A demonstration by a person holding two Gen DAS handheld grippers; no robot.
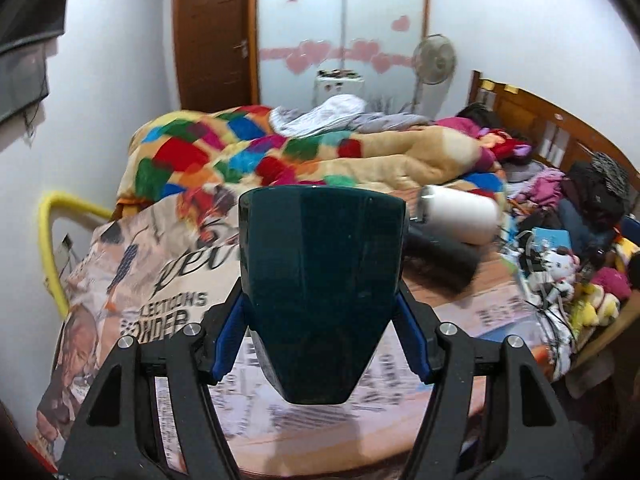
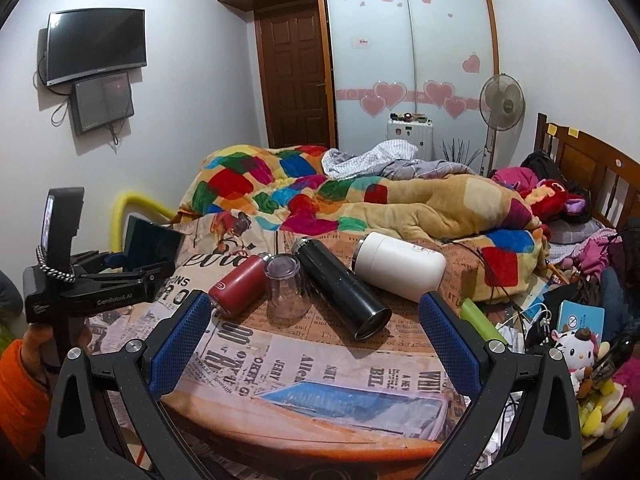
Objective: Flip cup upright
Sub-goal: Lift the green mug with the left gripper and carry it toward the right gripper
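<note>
Cluttered bedroom, newspaper-print cloth [image 2: 280,364] spread on the bed, dark teal cup [image 1: 320,280] pinched by left gripper [image 1: 320,336], held above the cloth, right gripper [image 2: 316,340] spread wide, nothing held, clear glass [image 2: 286,290] upside down between red bottle [image 2: 236,284] and black flask [image 2: 340,286].

We see the dark teal cup [image 1: 320,280], glossy and tapered, clamped at its narrow base between our left tool's blue pads, lifted off the bed, wide rim pointing away
</note>
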